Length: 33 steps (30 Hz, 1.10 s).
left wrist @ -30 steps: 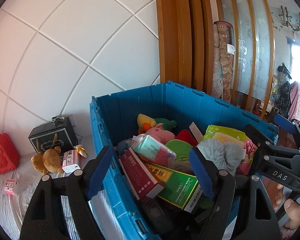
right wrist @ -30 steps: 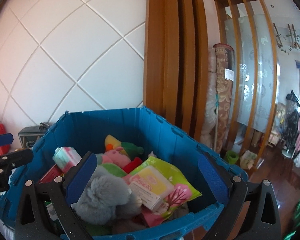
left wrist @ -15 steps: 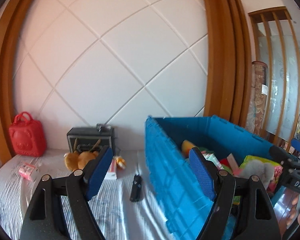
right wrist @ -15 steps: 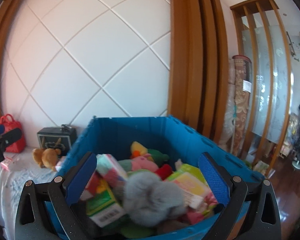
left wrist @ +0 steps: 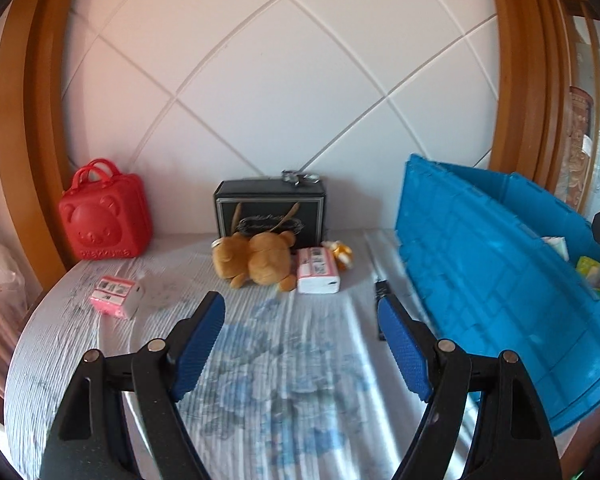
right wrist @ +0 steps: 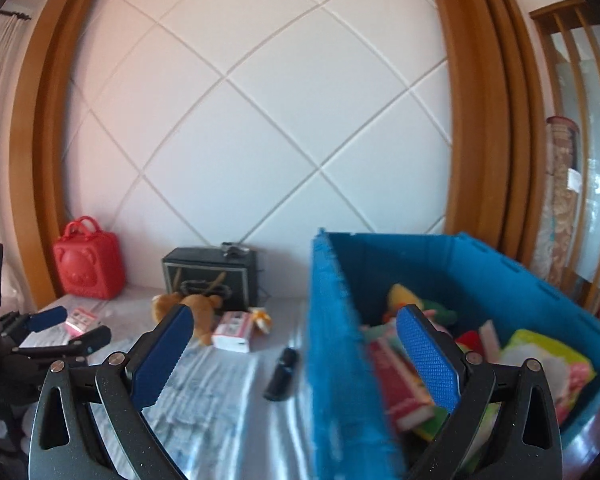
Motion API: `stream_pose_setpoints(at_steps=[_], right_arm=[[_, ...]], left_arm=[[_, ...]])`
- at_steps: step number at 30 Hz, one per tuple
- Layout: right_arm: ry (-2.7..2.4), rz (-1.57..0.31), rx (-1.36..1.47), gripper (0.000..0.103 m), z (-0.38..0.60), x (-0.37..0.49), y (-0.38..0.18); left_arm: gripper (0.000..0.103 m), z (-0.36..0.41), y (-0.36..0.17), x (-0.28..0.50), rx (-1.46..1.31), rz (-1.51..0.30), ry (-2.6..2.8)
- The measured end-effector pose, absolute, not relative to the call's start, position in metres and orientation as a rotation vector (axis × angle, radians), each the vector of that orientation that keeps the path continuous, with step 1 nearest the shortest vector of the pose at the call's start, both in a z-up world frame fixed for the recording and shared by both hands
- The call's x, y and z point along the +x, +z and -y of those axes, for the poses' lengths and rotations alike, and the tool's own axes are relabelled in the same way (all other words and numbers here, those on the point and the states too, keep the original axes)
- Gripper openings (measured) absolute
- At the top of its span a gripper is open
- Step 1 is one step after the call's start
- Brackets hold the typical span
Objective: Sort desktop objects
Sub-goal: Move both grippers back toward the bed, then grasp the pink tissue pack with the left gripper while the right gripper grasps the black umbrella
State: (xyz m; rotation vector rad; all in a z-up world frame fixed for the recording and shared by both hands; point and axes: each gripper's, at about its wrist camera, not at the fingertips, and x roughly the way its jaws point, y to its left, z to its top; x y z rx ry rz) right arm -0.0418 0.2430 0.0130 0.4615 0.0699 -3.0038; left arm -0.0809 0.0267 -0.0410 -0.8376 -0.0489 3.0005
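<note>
Blue plastic walls of the bin (right wrist: 440,264) stand at the right end of the desk (left wrist: 284,380), already packed with toys and boxes, so it reads as the collecting place. Loose things sit along the wall, left for sorting: a bear (left wrist: 256,258) against a black box (left wrist: 270,210), a white-and-pink pack (left wrist: 318,270) touching the bear, a second pack (left wrist: 112,290) well apart to the left, a red case (left wrist: 106,222) in the corner. A black stick (right wrist: 282,368) lies just beside the bin. Left hand-held gripper (left wrist: 300,334) hangs over bare cloth, jaws wide and empty, facing the bear. Right hand-held gripper (right wrist: 296,348) is likewise wide and empty, straddling the bin's near wall.
</note>
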Motion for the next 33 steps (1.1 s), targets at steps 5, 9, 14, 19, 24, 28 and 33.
stream_pose_setpoints(at_steps=[5, 9, 14, 19, 24, 28, 33], right_arm=[[-2.933, -0.022, 0.612, 0.103, -0.193, -0.082, -0.016], [-2.891, 0.0, 0.751, 0.103, -0.166, -0.12, -0.047], [-2.855, 0.026, 0.944, 0.103, -0.15, -0.175, -0.095], [-2.847, 0.092, 1.136, 0.103, -0.155, -0.232, -0.154], [-2.868, 0.16, 1.272, 0.102, -0.169, -0.287, -0.212], [-2.903, 0.19, 1.326, 0.102, -0.18, -0.325, -0.251], [-2.948, 0.209, 1.359, 0.102, -0.192, -0.35, -0.281]], left_arm=[[0.079, 0.015, -0.078, -0.115, -1.037, 0.084, 2.933], [0.079, 0.033, -0.107, -0.147, -1.148, 0.11, 2.884], [0.079, 0.048, -0.141, -0.194, -1.268, 0.123, 2.854], [0.079, 0.053, -0.185, -0.25, -1.391, 0.122, 2.811], [0.079, 0.036, -0.221, -0.315, -1.425, 0.078, 2.756], [0.079, 0.006, -0.233, -0.369, -1.36, 0.09, 2.707], [0.079, -0.044, -0.243, -0.436, -1.313, 0.063, 2.643]])
